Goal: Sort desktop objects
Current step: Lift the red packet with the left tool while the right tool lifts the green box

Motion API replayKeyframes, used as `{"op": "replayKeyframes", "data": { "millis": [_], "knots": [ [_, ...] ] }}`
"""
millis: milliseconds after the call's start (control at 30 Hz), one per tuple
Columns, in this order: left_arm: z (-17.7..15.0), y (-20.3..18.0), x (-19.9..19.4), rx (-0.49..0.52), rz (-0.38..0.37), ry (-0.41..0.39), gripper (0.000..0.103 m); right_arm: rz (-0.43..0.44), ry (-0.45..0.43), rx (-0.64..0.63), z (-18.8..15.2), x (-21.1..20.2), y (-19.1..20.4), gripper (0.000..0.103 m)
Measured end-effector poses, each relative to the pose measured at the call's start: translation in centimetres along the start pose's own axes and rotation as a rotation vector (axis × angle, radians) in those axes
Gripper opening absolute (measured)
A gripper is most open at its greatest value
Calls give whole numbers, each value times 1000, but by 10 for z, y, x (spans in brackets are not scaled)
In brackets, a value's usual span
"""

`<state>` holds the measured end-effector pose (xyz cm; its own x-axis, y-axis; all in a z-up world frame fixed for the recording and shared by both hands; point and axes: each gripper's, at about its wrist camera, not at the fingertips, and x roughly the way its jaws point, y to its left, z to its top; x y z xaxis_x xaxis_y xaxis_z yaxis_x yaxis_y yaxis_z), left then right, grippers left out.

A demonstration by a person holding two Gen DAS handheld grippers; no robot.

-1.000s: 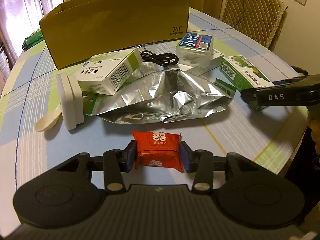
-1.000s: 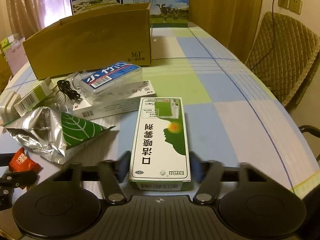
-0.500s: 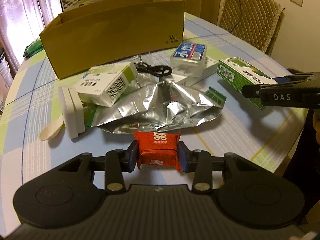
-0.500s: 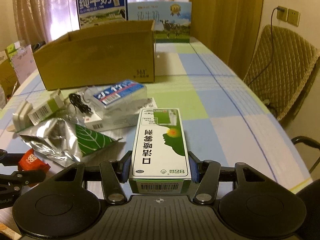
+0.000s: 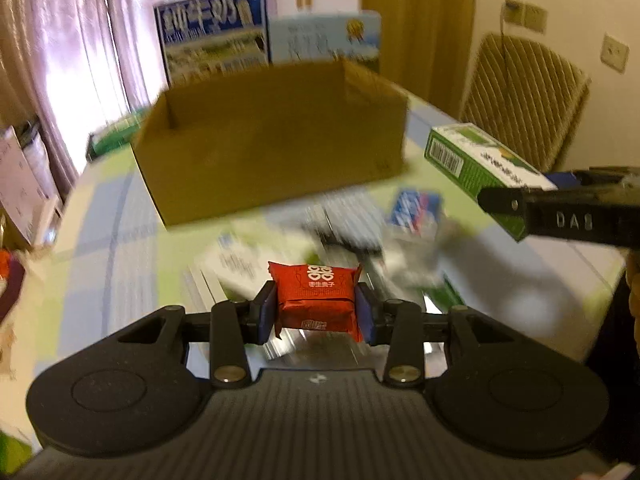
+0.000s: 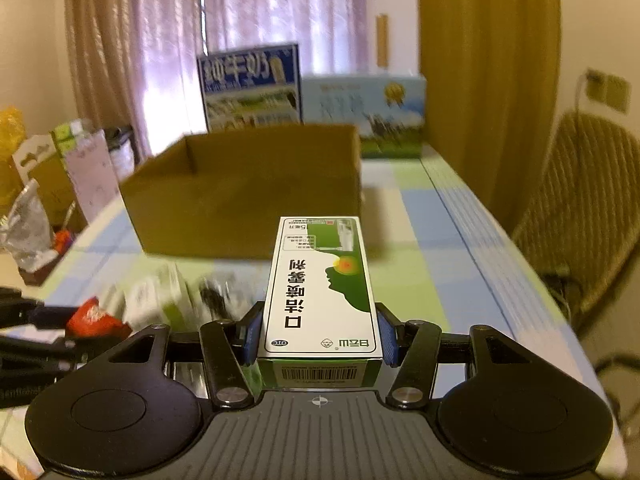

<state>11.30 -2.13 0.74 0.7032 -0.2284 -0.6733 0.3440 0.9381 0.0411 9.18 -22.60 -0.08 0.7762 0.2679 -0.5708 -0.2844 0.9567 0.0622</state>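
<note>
With the left gripper (image 5: 315, 312) pinching the small red foil packet (image 5: 316, 294) and the right gripper (image 6: 319, 338) clamped on the long green-and-white carton (image 6: 322, 284), clear the open brown cardboard box (image 6: 244, 192) rim before spreading either pair of jaws.

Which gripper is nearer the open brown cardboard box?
Hard to call. The right gripper, holding the green-and-white carton, and the left gripper, holding the red packet, both face the box.

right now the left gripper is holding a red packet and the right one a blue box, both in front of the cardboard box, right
Not quite. The right gripper holds a green and white box, not a blue one, as the right wrist view shows. The left gripper does hold the red packet, before the cardboard box.
</note>
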Motion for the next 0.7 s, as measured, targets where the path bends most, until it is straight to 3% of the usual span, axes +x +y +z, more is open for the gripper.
{"op": "replayKeyframes", "data": {
  "millis": [200,400,700],
  "knots": [
    [71,31,14,-4,49,-94,35,35,-74,-24,61,32,4,52],
    [131,58,56,-23,72,-150,35,58,-111,-5,108,86,8,52],
    [155,88,116,-84,58,-171,35,80,-108,28,137,157,12,52]
  ]
}}
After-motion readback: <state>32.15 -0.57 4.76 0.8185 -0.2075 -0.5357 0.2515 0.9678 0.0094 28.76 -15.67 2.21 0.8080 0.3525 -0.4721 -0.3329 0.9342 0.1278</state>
